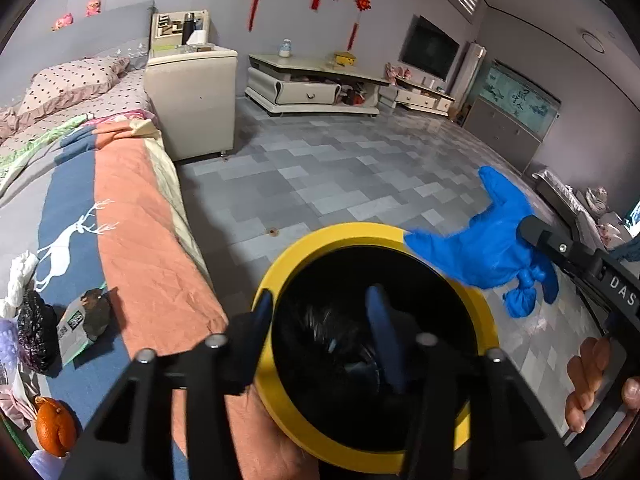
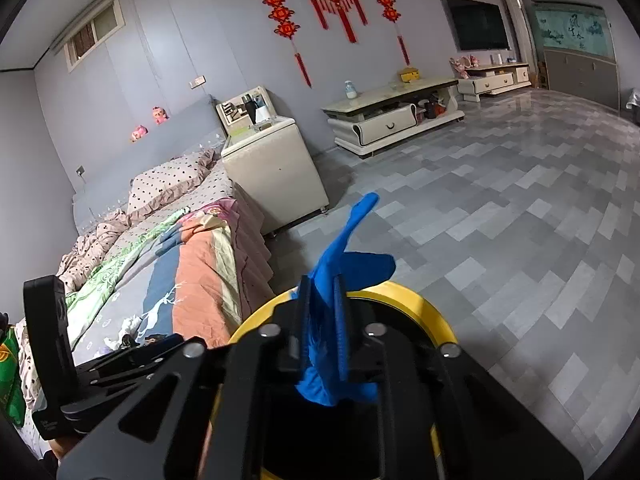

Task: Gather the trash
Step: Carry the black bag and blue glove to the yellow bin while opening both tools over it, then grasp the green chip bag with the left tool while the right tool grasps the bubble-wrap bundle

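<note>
A round bin with a yellow rim and a black liner stands on the floor beside the bed. My left gripper hangs over its mouth, open, with nothing between its fingers. Something dark and shiny lies inside the bin. A knotted blue plastic bag hangs over the bin's right rim at the tip of my right gripper. In the right wrist view that bag sits between the fingers of the right gripper, whose jaws stand slightly apart above the yellow rim.
The bed on the left carries litter near its foot: orange peel, a black crumpled bag, a grey packet and white tissue. A hand holds the right gripper. Tiled floor lies beyond, with a nightstand.
</note>
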Demonstrator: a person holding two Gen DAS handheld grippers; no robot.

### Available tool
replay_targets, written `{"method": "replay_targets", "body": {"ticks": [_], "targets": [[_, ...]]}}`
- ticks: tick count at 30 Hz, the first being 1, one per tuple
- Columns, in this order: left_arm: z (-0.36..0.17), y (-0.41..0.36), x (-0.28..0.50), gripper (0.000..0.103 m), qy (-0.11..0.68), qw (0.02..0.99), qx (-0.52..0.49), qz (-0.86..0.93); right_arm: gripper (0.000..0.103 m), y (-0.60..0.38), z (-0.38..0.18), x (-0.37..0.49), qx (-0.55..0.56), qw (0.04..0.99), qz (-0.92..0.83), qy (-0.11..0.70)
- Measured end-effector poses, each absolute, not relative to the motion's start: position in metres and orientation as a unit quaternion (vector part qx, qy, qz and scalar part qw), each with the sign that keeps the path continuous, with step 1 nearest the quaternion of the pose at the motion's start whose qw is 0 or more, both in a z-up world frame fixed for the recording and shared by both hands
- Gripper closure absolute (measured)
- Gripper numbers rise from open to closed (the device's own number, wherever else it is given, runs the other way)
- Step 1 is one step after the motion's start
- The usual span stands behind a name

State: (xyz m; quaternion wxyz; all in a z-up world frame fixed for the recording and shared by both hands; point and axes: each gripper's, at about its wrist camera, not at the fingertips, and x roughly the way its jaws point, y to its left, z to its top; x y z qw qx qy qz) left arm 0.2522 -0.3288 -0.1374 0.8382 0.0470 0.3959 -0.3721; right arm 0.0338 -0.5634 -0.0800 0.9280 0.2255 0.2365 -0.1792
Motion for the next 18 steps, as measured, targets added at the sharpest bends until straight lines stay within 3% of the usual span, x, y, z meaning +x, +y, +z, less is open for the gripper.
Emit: {"method": "replay_targets", "body": {"ticks": [2, 10, 18], "targets": [[-0.137, -0.325, 0.253, 0.047, 0.399, 0.84, 0.044, -0.367, 0.062, -0.564, -0.08, 0.034, 0.228, 0.927, -0.181, 0.236], [-0.124, -0.294, 0.246, 0.02, 0.377, 0.863, 0.045, -0.334, 0.061, -0.555, -0.083, 0.028, 0.231, 0.923, -0.184, 0.246], [-0.11, -0.236, 0.241, 0.009, 0.357, 0.889, 0.047, -0.282, 0.049, -0.517, -0.078, 0.025, 0.214, 0.938, -0.136, 0.237]]}}
